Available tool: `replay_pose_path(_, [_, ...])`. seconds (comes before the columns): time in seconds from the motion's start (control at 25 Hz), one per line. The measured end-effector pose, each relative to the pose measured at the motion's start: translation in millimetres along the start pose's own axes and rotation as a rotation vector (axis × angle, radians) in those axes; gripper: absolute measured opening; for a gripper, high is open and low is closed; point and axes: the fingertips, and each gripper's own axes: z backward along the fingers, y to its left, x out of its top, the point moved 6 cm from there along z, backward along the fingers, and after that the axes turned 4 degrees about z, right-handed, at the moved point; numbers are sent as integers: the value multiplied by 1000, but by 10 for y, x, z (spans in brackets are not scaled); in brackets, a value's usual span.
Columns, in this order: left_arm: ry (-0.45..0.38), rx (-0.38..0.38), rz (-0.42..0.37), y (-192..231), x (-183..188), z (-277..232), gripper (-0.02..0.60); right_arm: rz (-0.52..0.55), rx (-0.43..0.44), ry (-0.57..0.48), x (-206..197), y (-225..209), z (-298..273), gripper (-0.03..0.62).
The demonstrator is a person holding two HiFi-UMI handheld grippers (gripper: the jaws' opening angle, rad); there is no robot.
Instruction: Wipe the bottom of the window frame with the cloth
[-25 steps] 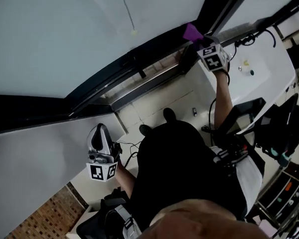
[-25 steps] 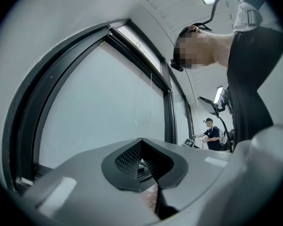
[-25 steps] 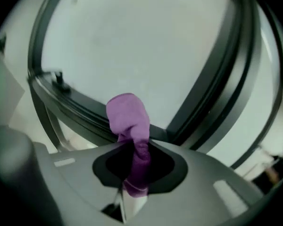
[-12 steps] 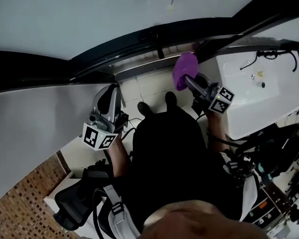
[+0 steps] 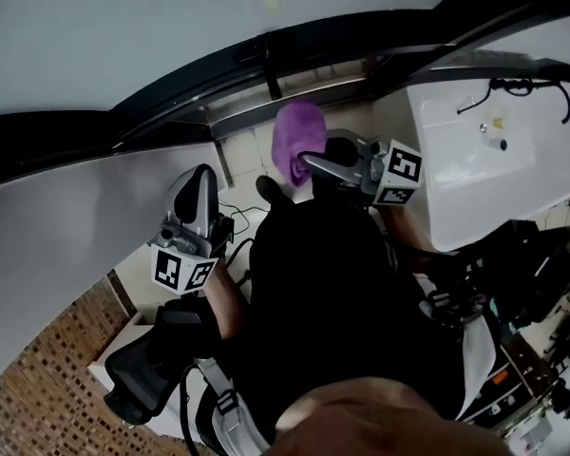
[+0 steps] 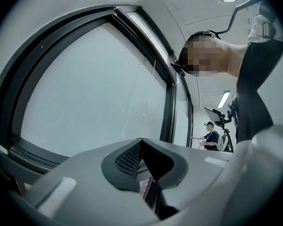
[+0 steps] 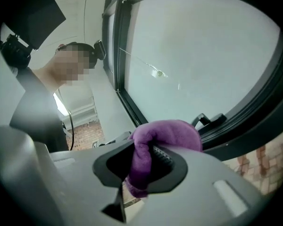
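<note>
A purple cloth (image 5: 297, 142) hangs bunched from my right gripper (image 5: 313, 164), which is shut on it below the window frame's bottom rail (image 5: 294, 93). In the right gripper view the cloth (image 7: 155, 145) fills the space between the jaws, with the dark frame (image 7: 245, 126) beyond and not touching it. My left gripper (image 5: 195, 193) is held low at the left, away from the frame, its jaws pressed together with nothing between them. In the left gripper view the left gripper (image 6: 142, 161) points up at the window pane (image 6: 94, 93).
A white appliance (image 5: 484, 169) with a black cable stands at the right under the window. A grey wall panel (image 5: 57, 245) runs along the left, with brick flooring (image 5: 47, 397) below. Another person (image 6: 211, 136) stands far off in the left gripper view.
My right gripper has come down and left from the frame's right corner, carrying the cloth away from the rail. The head view has swung; the left gripper stays low.
</note>
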Motion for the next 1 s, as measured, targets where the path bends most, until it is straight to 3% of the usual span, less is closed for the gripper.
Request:
replay_pose_path(0.24, [21,89,-30,-205,-123,-30,2,-29,76,-27,29,-129,135,67])
replay_pose_path(0.56, [85,119,-46,-470,-121,-72,2,-48,136,-89,179,-70,260,67])
replay_pose_path(1.0, [95,83,-35,-581,-180,-124,2,-27,105,-141,257,38,465,67])
